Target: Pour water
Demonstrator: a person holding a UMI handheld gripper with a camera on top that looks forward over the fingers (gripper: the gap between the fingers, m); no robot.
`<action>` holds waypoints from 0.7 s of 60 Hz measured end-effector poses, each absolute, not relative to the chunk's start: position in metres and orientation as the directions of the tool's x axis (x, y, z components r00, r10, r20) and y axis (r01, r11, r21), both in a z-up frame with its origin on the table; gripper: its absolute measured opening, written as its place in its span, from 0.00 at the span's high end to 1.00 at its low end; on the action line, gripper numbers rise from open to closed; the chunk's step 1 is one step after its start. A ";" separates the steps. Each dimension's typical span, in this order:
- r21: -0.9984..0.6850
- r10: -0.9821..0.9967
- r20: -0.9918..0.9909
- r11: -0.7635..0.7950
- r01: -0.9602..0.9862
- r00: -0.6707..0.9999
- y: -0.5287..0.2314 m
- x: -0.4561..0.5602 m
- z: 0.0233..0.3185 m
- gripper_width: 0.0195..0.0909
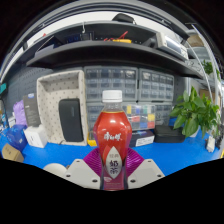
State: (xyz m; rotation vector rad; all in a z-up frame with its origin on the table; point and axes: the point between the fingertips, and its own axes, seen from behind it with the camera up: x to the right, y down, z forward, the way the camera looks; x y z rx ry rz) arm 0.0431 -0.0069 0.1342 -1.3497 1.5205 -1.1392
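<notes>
Blue bench (60, 152) backs a red drink bottle (112, 136) with a white cap, standing upright between the claw (113, 172) fingers, whose magenta pads (97, 160) seem to press its lower body. Keep the grip firm and tilt slowly toward a vessel, though none is visible. Bottle base is hidden; a plant (195, 110) sits at three o'clock.

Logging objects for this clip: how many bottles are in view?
1. A red bottle with a white cap stands on the blue table, between the gripper fingers at its base. The cluttered shelves behind could hide other bottles; none is identifiable there.
</notes>
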 end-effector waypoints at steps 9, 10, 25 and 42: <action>-0.948 -0.995 -0.007 0.038 -0.317 -0.099 -0.022 0.039 0.091 0.90; -0.946 -0.995 -0.010 0.040 -0.322 -0.095 -0.022 0.039 0.085 0.89; -0.968 -0.997 -0.030 0.048 -0.246 -0.074 -0.021 0.034 0.089 0.74; -0.938 -0.992 -0.046 0.083 -0.337 -0.117 -0.022 0.017 0.066 0.23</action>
